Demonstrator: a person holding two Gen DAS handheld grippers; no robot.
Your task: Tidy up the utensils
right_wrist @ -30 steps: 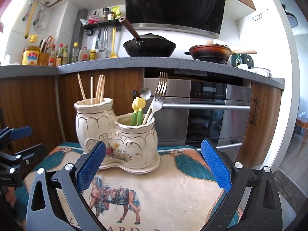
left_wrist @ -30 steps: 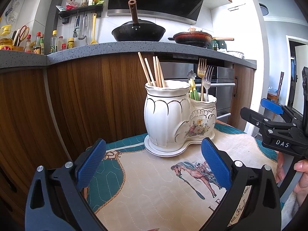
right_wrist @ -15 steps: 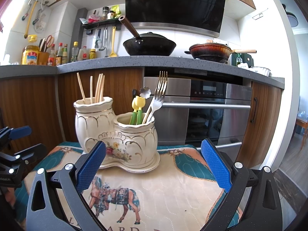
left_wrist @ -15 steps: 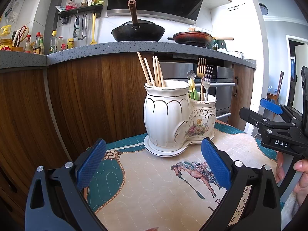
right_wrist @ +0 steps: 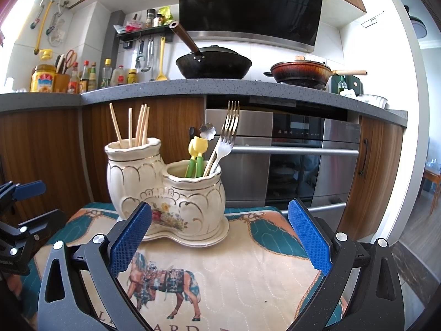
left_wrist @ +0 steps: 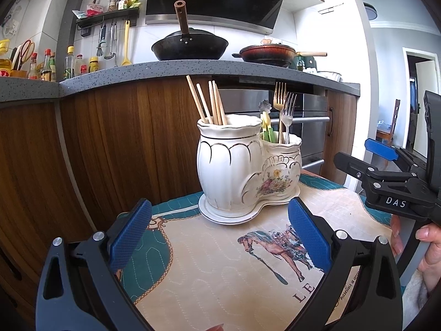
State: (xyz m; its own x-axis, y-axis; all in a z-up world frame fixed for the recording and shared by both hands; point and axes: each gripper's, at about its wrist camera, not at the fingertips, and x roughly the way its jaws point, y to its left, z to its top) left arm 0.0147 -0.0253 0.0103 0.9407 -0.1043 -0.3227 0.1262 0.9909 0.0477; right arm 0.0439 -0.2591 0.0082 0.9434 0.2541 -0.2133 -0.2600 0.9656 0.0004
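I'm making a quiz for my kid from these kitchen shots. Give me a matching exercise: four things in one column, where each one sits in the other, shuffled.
Things:
1. chopsticks
2. forks
3. black wok
4. ceramic holder

Places:
A. on the counter
B. on the horse-print cloth
C. in the taller compartment
D. in the shorter compartment

Pairs: 1-C, 2-D, 3-A, 4-B

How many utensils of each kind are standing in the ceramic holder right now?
Chopsticks: 5, all in the taller pot
Forks: 2, in the shorter pot
Yellow-and-green tulip pieces: 2, in the shorter pot
Silver flower-topped piece: 1, in the shorter pot
Total: 10
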